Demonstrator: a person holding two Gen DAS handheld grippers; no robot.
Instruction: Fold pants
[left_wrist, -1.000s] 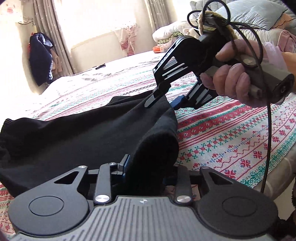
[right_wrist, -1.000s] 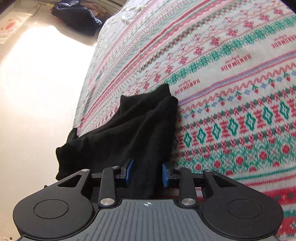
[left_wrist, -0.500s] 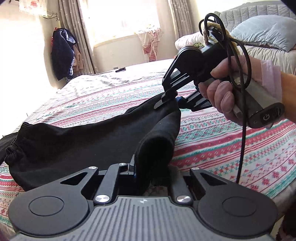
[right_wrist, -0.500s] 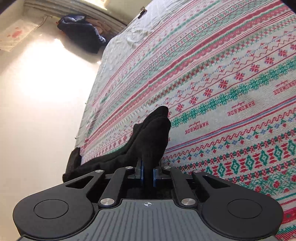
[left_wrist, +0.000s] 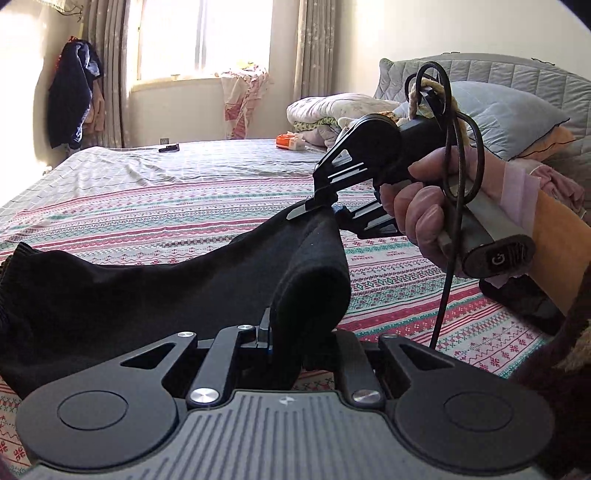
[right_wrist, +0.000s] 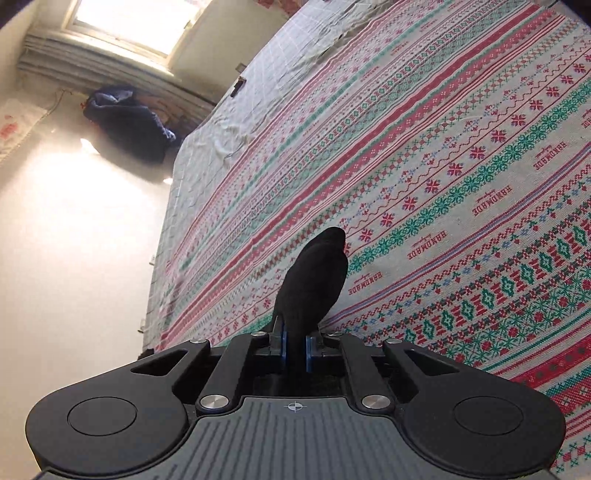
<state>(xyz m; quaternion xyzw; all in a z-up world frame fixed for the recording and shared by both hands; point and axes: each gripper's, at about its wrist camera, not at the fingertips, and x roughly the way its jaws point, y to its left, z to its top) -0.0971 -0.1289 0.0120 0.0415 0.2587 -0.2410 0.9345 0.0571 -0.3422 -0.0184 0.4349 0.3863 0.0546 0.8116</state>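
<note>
Fabric fills both sets of jaws. The left gripper (left_wrist: 286, 332) is clenched on a thick fold of the black pants (left_wrist: 147, 288), pinched at the near end. The right gripper (left_wrist: 325, 214), held in a person's hand (left_wrist: 424, 218), is clamped on the same end a little further off, the cloth bunched between its blue pads (right_wrist: 283, 343). From both grips the pants hang lifted and stretch leftward, their far end resting on the patterned bedspread (left_wrist: 184, 206). Pillows (left_wrist: 506, 118) and folded bedding (left_wrist: 325, 110) lie at the headboard; no containers are visible.
</note>
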